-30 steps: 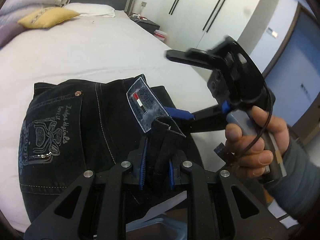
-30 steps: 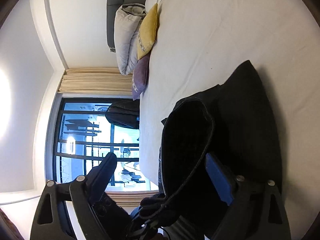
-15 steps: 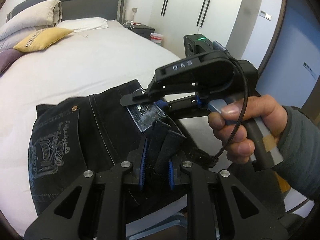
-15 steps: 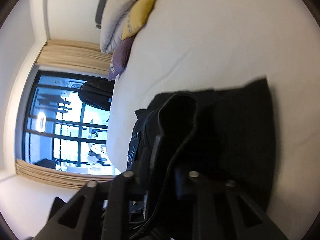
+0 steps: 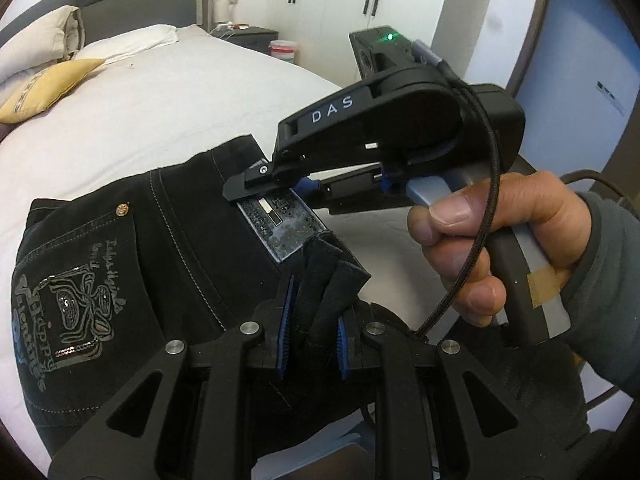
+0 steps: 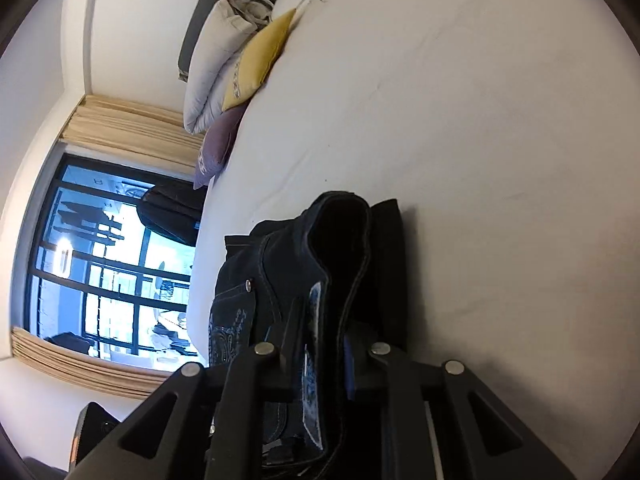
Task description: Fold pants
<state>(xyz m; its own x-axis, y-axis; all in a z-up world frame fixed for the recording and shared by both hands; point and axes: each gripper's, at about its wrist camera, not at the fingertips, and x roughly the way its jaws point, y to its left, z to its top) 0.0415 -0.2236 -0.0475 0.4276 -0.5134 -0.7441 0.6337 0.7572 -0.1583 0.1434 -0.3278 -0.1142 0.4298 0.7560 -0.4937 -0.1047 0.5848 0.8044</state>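
Denim, dark and thick, is what both tools are dealing with: the pants [image 5: 168, 248] lie bunched near the edge of the bed [image 5: 168, 92], waistband end raised, back pocket and silvery brand patch [image 5: 280, 224] facing up. I judge the cloth fairly heavy and soft enough to sag, yet stiff at the waistband and seams, so it should hold a crease if laid flat and is unlikely to slip from ribbed pads. The doubled waistband edge looks like the best place to take hold (thin single layers elsewhere would pull out of line), one grip at each side so the fold stays square.

The left gripper [image 5: 312, 336] is pinched tight on a gathered tuft of the waistband, blue pads [image 5: 286, 328] pressing the fabric from both sides. The right gripper [image 5: 276, 184], held in the person's right hand [image 5: 496, 248], is closed down on the waistband just beside the patch; its own view shows the denim and patch clamped between its narrowed fingers.

Against a second ago, the right tool's jaws have just been closing: then they stood wide with the cloth loose between them, now the cloth is caught. The right hand has also swung in over the patch, and the left view has shifted so that more of the bed's far side shows.
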